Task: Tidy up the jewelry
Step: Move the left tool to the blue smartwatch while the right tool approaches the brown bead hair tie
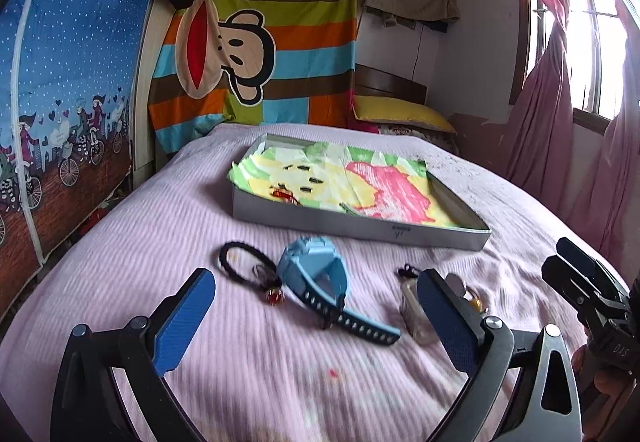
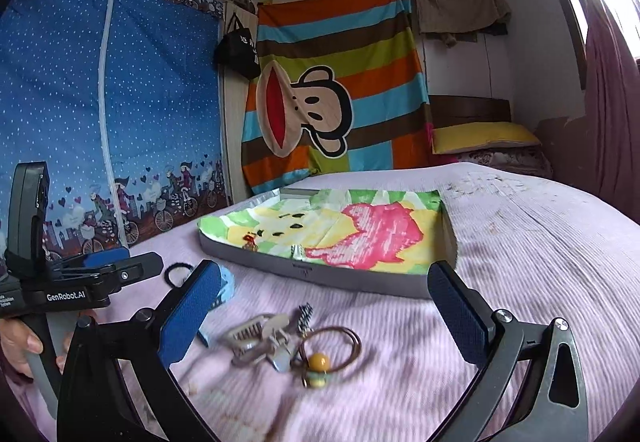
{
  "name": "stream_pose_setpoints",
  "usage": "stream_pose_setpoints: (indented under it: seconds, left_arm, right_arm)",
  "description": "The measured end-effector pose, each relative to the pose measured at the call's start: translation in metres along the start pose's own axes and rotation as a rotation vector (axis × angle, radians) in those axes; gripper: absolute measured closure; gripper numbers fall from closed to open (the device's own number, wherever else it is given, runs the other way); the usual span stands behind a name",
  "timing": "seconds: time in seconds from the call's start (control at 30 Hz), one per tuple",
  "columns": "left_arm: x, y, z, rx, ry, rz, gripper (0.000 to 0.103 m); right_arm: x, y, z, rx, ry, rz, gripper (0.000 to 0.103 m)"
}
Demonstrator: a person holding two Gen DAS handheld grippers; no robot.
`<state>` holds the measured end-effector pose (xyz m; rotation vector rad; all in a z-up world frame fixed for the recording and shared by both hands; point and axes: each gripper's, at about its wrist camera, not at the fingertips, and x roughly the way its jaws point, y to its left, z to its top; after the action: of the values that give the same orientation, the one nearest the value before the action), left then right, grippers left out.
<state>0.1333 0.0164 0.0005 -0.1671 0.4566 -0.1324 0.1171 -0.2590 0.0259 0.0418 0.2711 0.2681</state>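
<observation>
A light blue watch [image 1: 320,282] lies on the pink bedspread between the fingers of my open, empty left gripper [image 1: 312,314]. A black hair tie with a red bead [image 1: 248,270] lies left of it. A clear hair clip [image 1: 412,306] lies by the right finger. In the right wrist view, my right gripper [image 2: 324,314] is open and empty above a clear claw clip [image 2: 260,334] and a brown hair tie with a yellow bead [image 2: 328,354]. A grey tray [image 1: 360,226] lined with a colourful cloth holds a small red item [image 1: 284,195]; the tray [image 2: 344,282] shows there too.
The bed [image 1: 160,226] fills the foreground. A blue fabric wardrobe [image 1: 60,82] stands at the left, a striped monkey cloth [image 1: 260,42] hangs behind, a yellow pillow [image 1: 396,112] lies at the head, and pink curtains [image 1: 548,102] hang at the right.
</observation>
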Motion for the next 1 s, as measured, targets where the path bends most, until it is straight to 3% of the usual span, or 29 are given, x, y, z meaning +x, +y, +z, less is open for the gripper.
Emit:
stream_pose_setpoints:
  seconds: [0.3,0.6,0.73,0.83,0.9,1.0]
  left_arm:
    - [0.011,0.002,-0.017,0.003,0.069,-0.021,0.001]
    - [0.025,0.001,-0.019,0.002,0.117,-0.048,0.001]
    - [0.029,-0.004,-0.019,0.015,0.130,-0.072,0.009]
    - [0.034,-0.008,-0.019,0.019,0.150,-0.093,0.017]
    - [0.037,-0.008,-0.018,0.016,0.158,-0.105,0.019]
    - [0.042,-0.008,-0.017,0.004,0.170,-0.116,0.022]
  right_arm:
    - [-0.002,-0.005,-0.025,-0.037,0.072,-0.016,0.001]
    - [0.022,-0.007,-0.040,-0.016,0.187,-0.004,0.001]
    - [0.030,-0.009,-0.043,0.003,0.221,0.005,0.002]
    - [0.036,-0.010,-0.045,0.015,0.246,0.017,0.010]
    - [0.041,-0.010,-0.048,0.020,0.266,0.022,0.026]
    - [0.050,-0.010,-0.049,0.026,0.294,0.033,0.032]
